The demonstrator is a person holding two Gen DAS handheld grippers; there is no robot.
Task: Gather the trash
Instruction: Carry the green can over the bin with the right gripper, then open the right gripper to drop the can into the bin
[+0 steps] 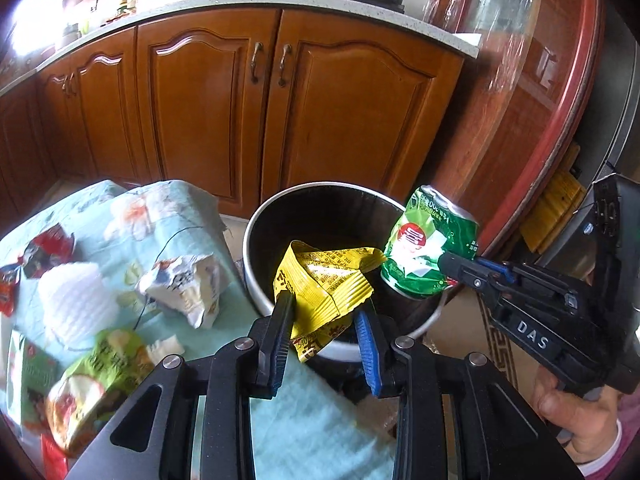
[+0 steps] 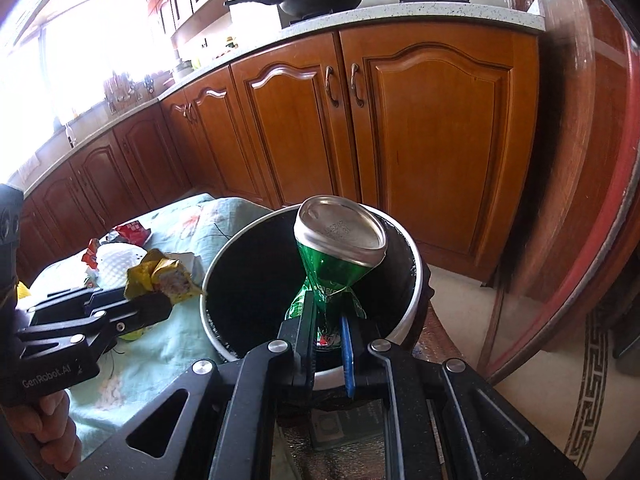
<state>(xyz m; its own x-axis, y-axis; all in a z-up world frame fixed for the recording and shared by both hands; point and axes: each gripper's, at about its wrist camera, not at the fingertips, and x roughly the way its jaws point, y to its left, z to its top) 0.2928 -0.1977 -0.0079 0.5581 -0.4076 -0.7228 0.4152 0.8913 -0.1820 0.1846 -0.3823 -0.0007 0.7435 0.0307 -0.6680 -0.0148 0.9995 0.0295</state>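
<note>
A low surface covered with a pale green floral cloth [image 1: 188,216] carries the litter. On it, in the left wrist view, a white foam fruit net [image 1: 76,300] lies at about nine o'clock, a torn red wrapper [image 1: 48,248] beyond it toward ten o'clock, a crumpled white-and-blue packet [image 1: 188,288] near the centre, and a green-and-orange snack bag [image 1: 96,384] at seven o'clock. A trash bin [image 1: 256,280] stands just beside the cloth's right edge, on the tiled floor [image 2: 520,320].

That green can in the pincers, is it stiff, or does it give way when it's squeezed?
The green can probably gives way: its middle is crushed narrow where the right gripper clamps it. It looks thin-walled, likely light. The creased metal may grip better than a smooth round can.
</note>
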